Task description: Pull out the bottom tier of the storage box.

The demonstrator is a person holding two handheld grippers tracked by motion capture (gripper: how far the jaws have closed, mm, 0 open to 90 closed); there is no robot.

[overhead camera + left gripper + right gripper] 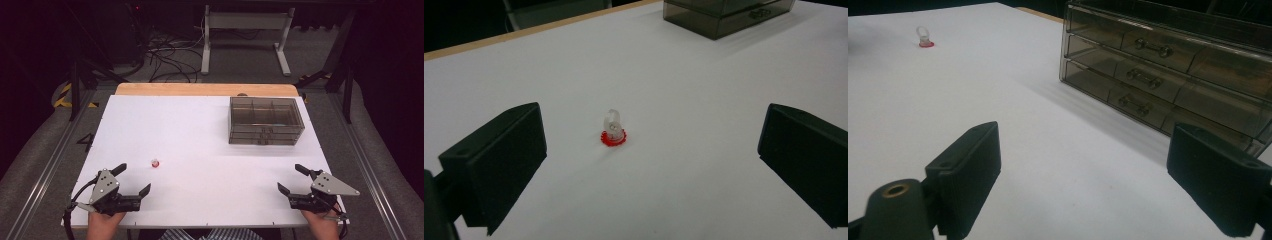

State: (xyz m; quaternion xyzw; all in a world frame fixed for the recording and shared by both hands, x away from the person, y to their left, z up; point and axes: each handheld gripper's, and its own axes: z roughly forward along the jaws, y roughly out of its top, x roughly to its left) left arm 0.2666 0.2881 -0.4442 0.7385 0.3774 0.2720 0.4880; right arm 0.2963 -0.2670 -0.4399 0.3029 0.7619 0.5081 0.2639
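On the white table (200,145), a small clear ring on a red base (155,162) stands upright by itself, at about 10 o'clock from the table's middle in the high view. The left hand-held gripper (134,179) rests near the table's 7 o'clock corner with its jaws spread wide apart and nothing between them; in the left gripper view the ring on its red base (613,132) sits ahead at 12 o'clock, between the lines of the two jaws but well clear of both. The right hand-held gripper (292,179) lies near the 5 o'clock corner, jaws likewise wide apart and empty. A smoky transparent drawer box (266,120) stands at 2 o'clock, its drawers (1148,75) closed
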